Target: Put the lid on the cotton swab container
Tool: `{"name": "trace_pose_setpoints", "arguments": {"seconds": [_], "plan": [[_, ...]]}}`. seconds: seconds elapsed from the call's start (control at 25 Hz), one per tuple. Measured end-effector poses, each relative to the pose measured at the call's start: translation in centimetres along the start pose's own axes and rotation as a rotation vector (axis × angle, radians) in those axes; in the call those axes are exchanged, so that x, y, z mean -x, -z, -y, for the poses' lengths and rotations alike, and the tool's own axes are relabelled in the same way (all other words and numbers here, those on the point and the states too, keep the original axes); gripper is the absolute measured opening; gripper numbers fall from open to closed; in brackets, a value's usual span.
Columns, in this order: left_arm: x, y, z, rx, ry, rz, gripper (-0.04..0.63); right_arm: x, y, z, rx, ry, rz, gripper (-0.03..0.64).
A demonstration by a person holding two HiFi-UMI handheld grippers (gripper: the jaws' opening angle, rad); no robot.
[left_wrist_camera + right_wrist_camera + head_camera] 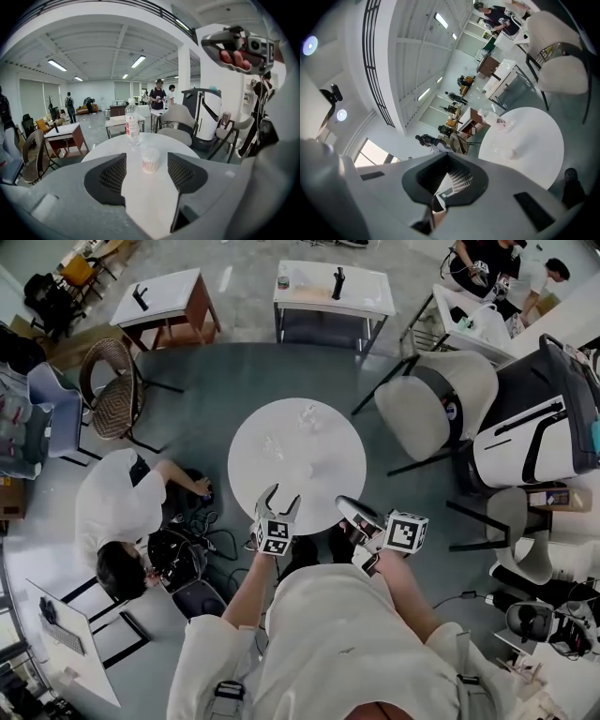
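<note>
On the round white tabletop (pixel 330 491) the cotton swab container (pixel 150 159) stood open near the middle of the left gripper view, just in front of a water bottle (pixel 132 124). The left claw (pixel 284 495) was spread and empty, aimed at the container but short of it. The right claw (pixel 345 505), at lower right, was pressed together on nothing. The lid could not be picked out. The tub looked light, thin-walled and easily tipped, best steadied low on its sides.

Bright, even ceiling strip lights (pixel 57 65); fisheye edges warped, dark corners.
</note>
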State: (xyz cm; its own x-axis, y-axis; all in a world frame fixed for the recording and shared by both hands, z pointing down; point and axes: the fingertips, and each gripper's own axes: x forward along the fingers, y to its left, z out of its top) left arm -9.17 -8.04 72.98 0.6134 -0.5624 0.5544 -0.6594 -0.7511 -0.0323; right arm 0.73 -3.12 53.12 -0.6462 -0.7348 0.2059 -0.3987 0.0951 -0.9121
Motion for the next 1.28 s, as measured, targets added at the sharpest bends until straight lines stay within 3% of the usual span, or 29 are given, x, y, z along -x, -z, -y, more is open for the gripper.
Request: {"name": "trace_pose_setpoints", "arguments": {"seconds": [0.24, 0.68, 1.04, 1.28], "plan": [[3.4, -3.5, -1.6, 0.014, -0.021, 0.072, 0.253, -1.8, 0.4, -0.8, 0.027, -0.011, -0.021, 0.008], [9.7, -9.6, -4.3, 0.068, -0.121, 0.213, 0.131, -4.6, 0.1, -0.8, 0.158, 0.029, -0.054, 0.008], [14.0, -15.4, -6.6, 0.121, -0.19, 0.311, 0.039, -4.9, -3.5, -3.0, 0.51, 0.075, -0.041, 0.008], [17.0, -17.9, -6.6, 0.123, -0.146, 0.363, 0.011, -4.2, -5.5, -5.6, 0.746, 0.086, -0.017, 0.008]]}}
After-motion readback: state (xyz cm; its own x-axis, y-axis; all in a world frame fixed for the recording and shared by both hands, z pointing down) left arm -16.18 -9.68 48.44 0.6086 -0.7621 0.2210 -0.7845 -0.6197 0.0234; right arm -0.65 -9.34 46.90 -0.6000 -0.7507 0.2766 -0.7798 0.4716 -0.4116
